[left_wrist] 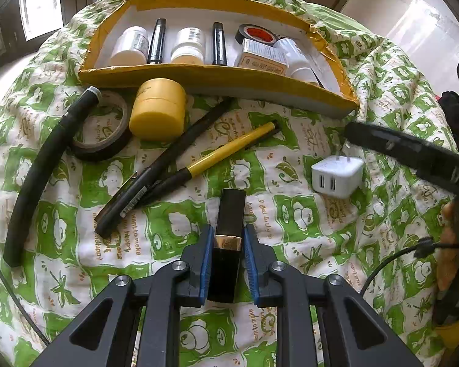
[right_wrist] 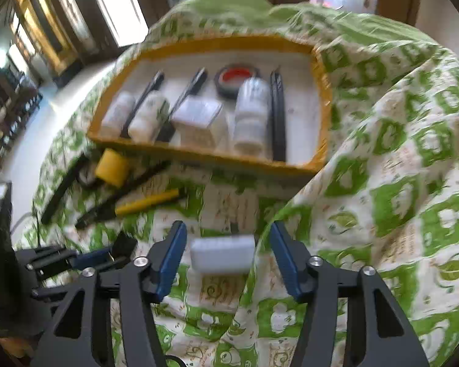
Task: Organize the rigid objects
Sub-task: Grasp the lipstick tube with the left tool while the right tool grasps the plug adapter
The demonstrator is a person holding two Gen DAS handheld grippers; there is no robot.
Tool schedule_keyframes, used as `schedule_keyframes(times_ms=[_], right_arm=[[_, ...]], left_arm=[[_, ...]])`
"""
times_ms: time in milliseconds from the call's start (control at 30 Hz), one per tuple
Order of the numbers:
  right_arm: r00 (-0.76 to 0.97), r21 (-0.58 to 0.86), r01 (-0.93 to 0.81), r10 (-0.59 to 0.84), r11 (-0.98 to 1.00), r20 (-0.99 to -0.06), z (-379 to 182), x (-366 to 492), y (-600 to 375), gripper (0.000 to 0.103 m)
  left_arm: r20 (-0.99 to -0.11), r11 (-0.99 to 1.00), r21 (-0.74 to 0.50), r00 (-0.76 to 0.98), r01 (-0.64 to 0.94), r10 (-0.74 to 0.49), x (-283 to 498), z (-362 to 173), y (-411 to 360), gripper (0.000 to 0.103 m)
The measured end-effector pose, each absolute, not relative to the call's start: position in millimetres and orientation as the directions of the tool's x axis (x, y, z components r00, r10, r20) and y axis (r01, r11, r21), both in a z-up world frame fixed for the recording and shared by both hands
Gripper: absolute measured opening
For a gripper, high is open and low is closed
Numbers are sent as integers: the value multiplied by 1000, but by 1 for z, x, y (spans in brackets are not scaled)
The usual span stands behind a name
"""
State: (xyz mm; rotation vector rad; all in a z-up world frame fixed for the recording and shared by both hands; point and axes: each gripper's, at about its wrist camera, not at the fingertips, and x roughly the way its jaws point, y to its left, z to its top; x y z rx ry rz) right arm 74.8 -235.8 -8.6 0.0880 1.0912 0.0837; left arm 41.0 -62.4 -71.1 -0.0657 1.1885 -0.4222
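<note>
My left gripper (left_wrist: 228,232) is shut on a black lipstick tube with a gold band (left_wrist: 228,229), low over the green patterned cloth. My right gripper (right_wrist: 228,234) is open, with a white USB charger (right_wrist: 222,253) lying on the cloth between its fingers; the charger also shows in the left wrist view (left_wrist: 336,176). A yellow-rimmed tray (left_wrist: 217,81) at the back holds white bottles, black pens, a tape roll and a small box. The tray also shows in the right wrist view (right_wrist: 205,153), which is blurred.
On the cloth in front of the tray lie a yellow jar (left_wrist: 157,108), a tape roll (left_wrist: 102,125), a black tube (left_wrist: 42,171), a black pen (left_wrist: 165,165) and a yellow pen (left_wrist: 226,153). The right gripper's arm (left_wrist: 413,153) reaches in from the right.
</note>
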Motion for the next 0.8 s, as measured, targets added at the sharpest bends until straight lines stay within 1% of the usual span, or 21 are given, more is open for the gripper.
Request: schedule_keyframes(times_ms=[167, 300, 467, 633, 700, 733, 800], right_arm=[[476, 181, -56, 185, 982, -860, -2, 75, -238, 58], [409, 182, -98, 206, 978, -889, -13, 79, -226, 60], [286, 83, -114, 112, 990, -952, -40, 79, -213, 65], [262, -7, -135, 28, 991, -965, -49, 79, -205, 65], [186, -16, -105, 4, 994, -983, -67, 83, -210, 65], [178, 5, -83, 20, 997, -984, -69, 85, -214, 64], [217, 36, -67, 50, 997, -975, -59, 86, -218, 49]], left_arm=[[-881, 920, -263, 315, 292, -352, 44, -69, -70, 18], [-883, 919, -268, 309, 288, -354, 45, -70, -69, 18], [-884, 919, -270, 304, 286, -354, 46, -71, -69, 18], [-886, 919, -272, 300, 284, -355, 48, -71, -69, 18], [-885, 919, -272, 300, 285, -355, 48, -71, -68, 18], [-886, 919, -271, 300, 286, -355, 48, -71, -68, 18], [-884, 919, -272, 303, 287, -356, 48, -70, -67, 18]])
